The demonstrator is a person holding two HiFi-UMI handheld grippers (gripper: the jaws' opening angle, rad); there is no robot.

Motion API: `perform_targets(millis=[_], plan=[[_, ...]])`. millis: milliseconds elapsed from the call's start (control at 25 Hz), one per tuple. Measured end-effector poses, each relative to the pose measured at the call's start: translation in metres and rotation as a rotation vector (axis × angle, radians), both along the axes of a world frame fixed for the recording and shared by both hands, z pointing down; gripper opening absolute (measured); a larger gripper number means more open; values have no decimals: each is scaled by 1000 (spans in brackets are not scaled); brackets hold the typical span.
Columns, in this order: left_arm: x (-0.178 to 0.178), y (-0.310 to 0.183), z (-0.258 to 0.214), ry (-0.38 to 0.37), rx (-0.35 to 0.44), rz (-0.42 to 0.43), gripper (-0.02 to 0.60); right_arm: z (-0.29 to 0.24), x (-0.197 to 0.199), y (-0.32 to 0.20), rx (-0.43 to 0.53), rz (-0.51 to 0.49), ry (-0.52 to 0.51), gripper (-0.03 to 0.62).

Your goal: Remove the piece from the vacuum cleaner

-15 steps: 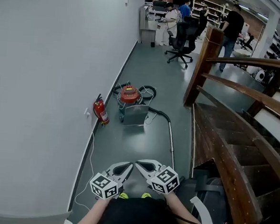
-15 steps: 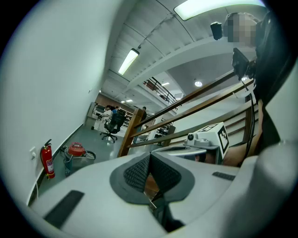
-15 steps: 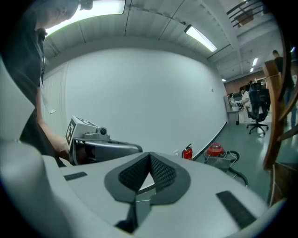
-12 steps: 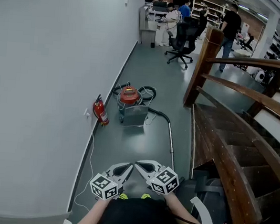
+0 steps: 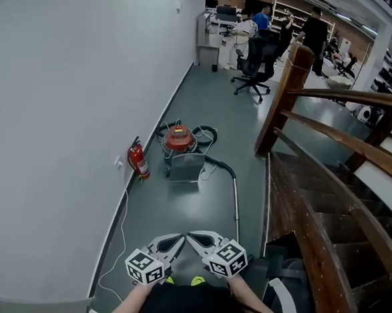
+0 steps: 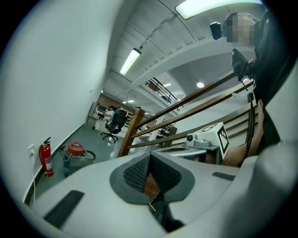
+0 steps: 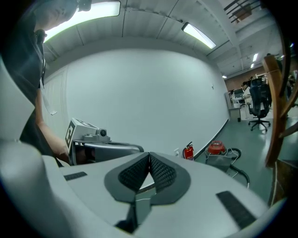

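The grey floor (image 5: 207, 96) carries everything here, with the wooden staircase (image 5: 320, 201) along its right edge and the white wall along its left edge. The vacuum cleaner (image 5: 179, 141), with a red top, stands near the left edge of the floor, well apart from the person, so I judge the task is not yet begun. Its black hose (image 5: 217, 162) and metal tube (image 5: 236, 201) run along the floor toward the person. I think the tube is the piece to remove, but this is not sure. Pulling on it without holding the body may drag or tip the cleaner against the fire extinguisher (image 5: 139, 160) just beside it. The thin white cable (image 5: 122, 211) at the wall edge may catch a foot. The left tongs (image 6: 150, 157) and the right tongs (image 7: 149, 157) are both closed and empty. If they do not open before the grasp, they only push the tube away.
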State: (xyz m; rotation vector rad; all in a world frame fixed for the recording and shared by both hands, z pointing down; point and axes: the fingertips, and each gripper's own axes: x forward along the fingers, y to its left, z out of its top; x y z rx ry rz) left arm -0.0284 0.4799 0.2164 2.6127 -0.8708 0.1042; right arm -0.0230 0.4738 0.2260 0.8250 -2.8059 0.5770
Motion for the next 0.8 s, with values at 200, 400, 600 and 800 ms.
perform_targets(millis=[200,400,600,800], plan=[[10,1,7,3,-9,-33,8,8,10,1,-24,-12,-8,14],[21,4,14,-7,-18,-55,8,16,21,4,-36,-35,-1,14],[31,7,21,-7,-32,-80,8,23,30,6,-44,-66,-8,14],[35,6,23,-13,-42,-78,8,25,34,6,-60,-58,-35,14]])
